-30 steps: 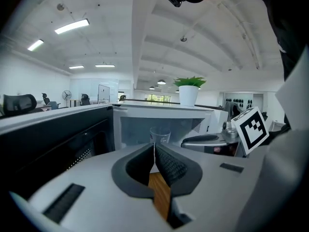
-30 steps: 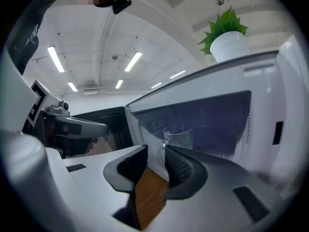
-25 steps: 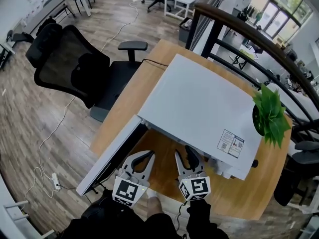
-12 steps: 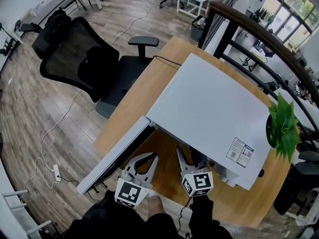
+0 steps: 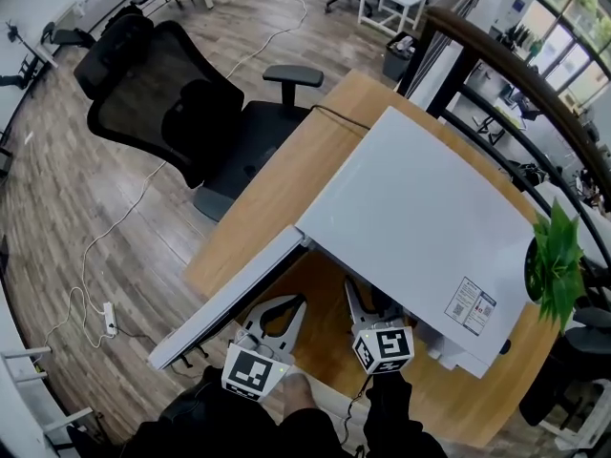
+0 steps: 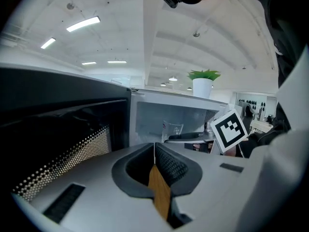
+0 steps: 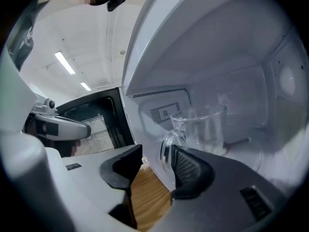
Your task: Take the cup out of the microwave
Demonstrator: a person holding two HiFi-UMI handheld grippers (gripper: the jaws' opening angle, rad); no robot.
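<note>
Microwave [image 5: 410, 208] sits on the wooden table [image 5: 286, 175] with its door [image 5: 229, 299] swung open to the left. The clear glass cup [image 7: 200, 127] is inside the cavity, upright, handle pointing out at the right gripper [image 7: 157, 153]. That gripper's jaws are spread wide and the handle is right at the tips, not pinched. The left gripper [image 6: 154, 146] has its jaws pressed together with nothing in them, hanging just in front of the opening. There's a sticker [image 5: 470, 305] on the microwave's top with small code squares, and a printed panel [image 7: 164, 112] inside; both are too small to read.
</note>
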